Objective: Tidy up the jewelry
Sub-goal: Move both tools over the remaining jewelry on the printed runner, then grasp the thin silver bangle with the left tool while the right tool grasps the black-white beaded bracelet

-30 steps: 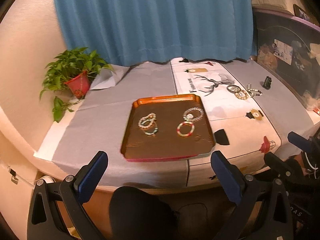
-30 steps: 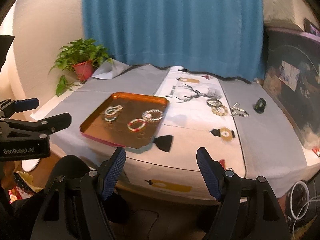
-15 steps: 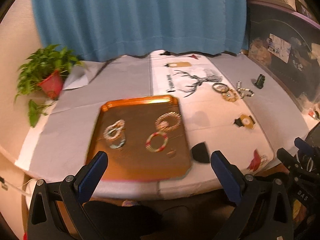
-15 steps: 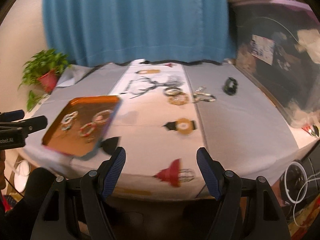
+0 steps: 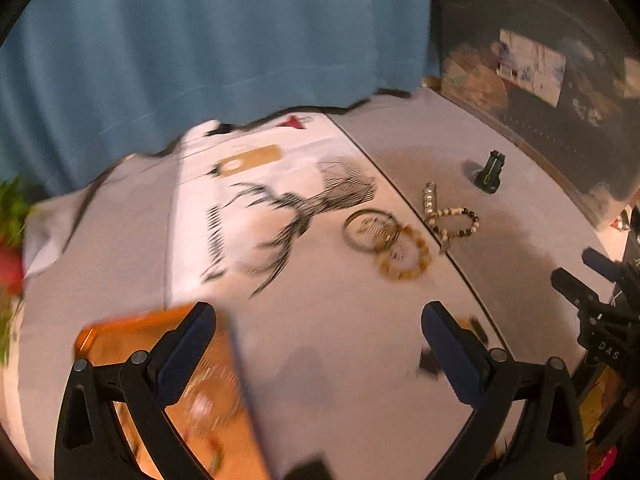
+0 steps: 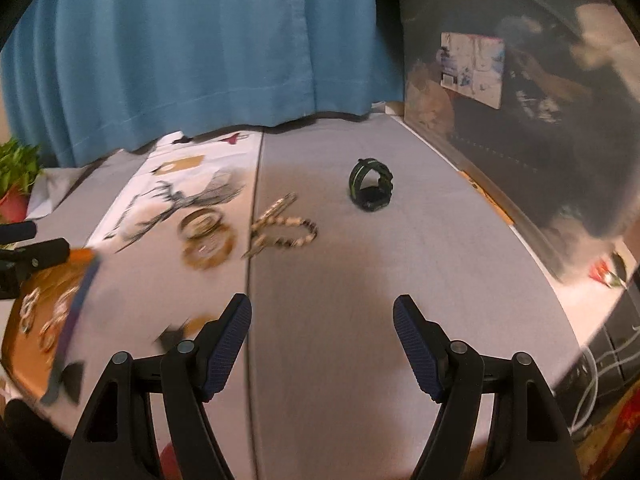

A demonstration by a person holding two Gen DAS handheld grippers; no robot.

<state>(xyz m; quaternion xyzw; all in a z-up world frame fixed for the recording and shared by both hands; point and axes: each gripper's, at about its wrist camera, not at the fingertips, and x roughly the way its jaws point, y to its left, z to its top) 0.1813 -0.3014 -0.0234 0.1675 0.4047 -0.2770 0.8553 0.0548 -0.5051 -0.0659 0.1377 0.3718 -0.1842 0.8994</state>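
Loose jewelry lies on the table: a metal bangle, a tan bead bracelet, a mixed bead bracelet with a silver piece, and a black-green band standing on edge. The orange tray holds several bracelets, blurred. My left gripper hovers open over the runner beside the tray's corner. My right gripper is open above bare grey cloth, short of the band. Both hold nothing.
A blue curtain hangs behind the table. A dark cluttered panel borders the table's right side. A potted plant stands far left. A white runner with a deer print crosses the grey cloth.
Both grippers have swept forward and to the right over the table and dipped lower. The tray has slid to the lower left of both views and the loose bracelets are much nearer. Jaws unchanged.
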